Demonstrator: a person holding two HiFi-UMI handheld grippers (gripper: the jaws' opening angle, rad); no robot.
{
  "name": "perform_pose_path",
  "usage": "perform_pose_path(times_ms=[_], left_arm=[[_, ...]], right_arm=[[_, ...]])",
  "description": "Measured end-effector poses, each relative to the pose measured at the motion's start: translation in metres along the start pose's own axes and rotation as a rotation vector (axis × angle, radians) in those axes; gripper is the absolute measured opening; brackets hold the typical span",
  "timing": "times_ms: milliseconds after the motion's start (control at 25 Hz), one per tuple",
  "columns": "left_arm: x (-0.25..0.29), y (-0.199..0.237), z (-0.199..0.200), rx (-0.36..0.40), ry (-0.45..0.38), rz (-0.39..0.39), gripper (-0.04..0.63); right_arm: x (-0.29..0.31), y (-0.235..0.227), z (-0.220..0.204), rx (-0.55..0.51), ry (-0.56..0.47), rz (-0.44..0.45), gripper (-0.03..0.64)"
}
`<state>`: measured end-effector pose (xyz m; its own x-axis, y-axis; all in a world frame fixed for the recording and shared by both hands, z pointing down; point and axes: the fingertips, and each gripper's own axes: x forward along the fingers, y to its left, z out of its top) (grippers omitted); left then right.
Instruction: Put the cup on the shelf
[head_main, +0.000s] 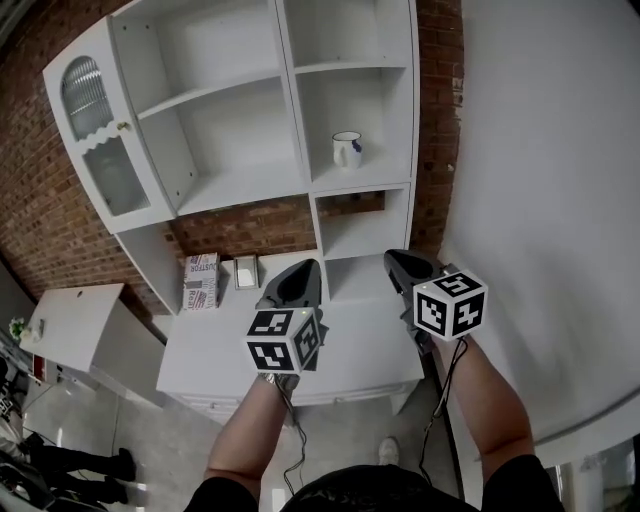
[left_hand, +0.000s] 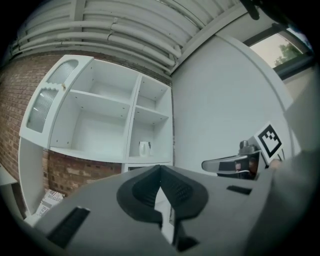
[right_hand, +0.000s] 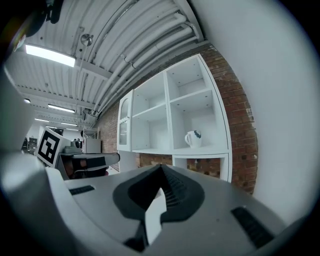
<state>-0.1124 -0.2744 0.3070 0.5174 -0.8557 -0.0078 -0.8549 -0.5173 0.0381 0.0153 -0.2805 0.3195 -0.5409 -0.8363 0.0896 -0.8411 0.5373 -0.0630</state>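
Cup stands on shelf; left gripper and right gripper, jaws pressed together, empty, should retreat level, well clear.

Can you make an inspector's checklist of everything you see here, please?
Surface: white counter below the shelf.
Job's things: white cup stands upright in the shelf, right column, second compartment down; nothing holds it.
Clutter: printed box and small frame at the counter's back.
Grippers: left gripper shut, empty; right gripper shut, empty; both apart from the cup.
Cables: thin cable hangs by each arm.
Surroundings: brick wall; open glass door.
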Motion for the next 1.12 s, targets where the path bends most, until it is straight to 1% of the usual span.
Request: perform_pose_path(times_ms=[200,520,1120], left_arm=[[-0.026,-0.011,-0.004,-0.008,0.005,-0.038,0.005],[-0.052,-0.013,-0.010,-0.018,0.007,-0.066,0.005],[-0.058,-0.009,-0.010,-0.007,0.006,-0.104,0.005]], right_arm=[[-0.023,0.018,-0.013,0.013,0.020,-0.035,0.000],[-0.040,0.041,-0.022,0.017,0.023,-0.066,0.000],[-0.043,0.051,-0.022,0.013,0.010,-0.094,0.000]])
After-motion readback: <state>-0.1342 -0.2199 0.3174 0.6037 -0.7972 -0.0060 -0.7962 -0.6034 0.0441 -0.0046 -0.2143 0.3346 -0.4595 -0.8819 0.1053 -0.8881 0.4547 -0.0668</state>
